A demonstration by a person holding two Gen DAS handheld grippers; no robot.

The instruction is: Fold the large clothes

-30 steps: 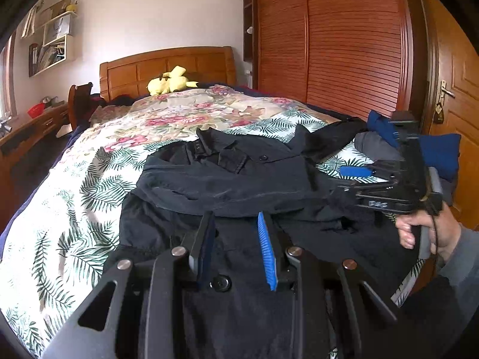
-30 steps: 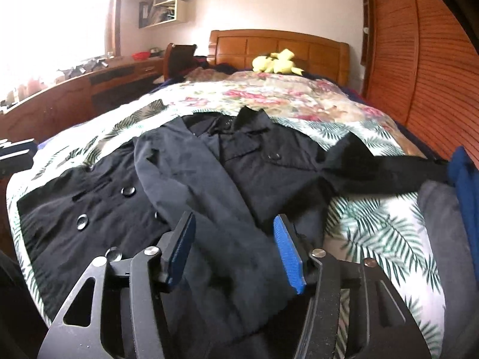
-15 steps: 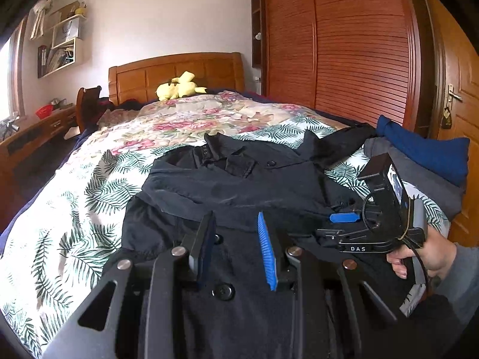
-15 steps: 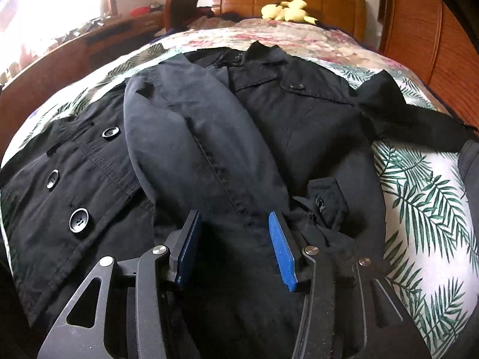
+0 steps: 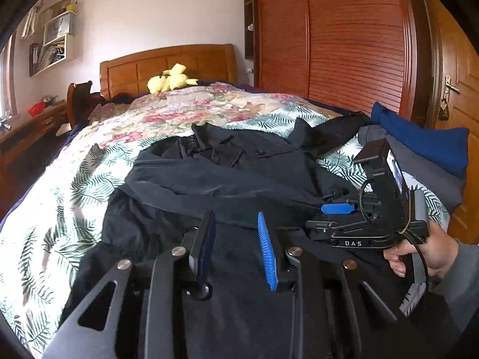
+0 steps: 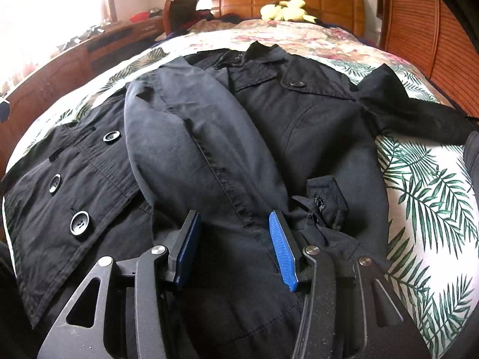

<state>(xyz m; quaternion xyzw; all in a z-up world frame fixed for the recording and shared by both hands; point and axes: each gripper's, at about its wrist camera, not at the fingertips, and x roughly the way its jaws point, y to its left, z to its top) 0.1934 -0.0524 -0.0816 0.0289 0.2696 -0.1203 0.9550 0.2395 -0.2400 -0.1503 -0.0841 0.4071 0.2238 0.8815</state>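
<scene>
A large black coat point(image 6: 314, 113) lies spread face up on the floral bedspread point(image 6: 419, 185), collar toward the headboard. One sleeve point(image 6: 185, 137) is folded down across its front, and the other sleeve point(image 6: 419, 116) stretches out to the right. My right gripper point(image 6: 236, 239) stands open low over the folded sleeve's lower end, a pad on either side of the cloth, beside the cuff tab point(image 6: 326, 200). My left gripper point(image 5: 236, 239) is open over the coat's point(image 5: 224, 176) lower front with nothing pinched. The right gripper point(image 5: 329, 209) also shows there, held by a hand point(image 5: 425, 254).
Folded blue and grey clothes point(image 5: 419, 146) are stacked at the bed's right edge. A yellow plush toy point(image 5: 170, 80) sits by the headboard. The wooden wardrobe point(image 5: 344, 45) stands close on the right. A desk point(image 6: 89, 48) and a chair point(image 6: 179, 9) run along the left.
The right gripper has come down and tipped forward onto the folded sleeve, then held still. The left gripper has eased forward and lower over the coat's hem side. Both openings look the same.
</scene>
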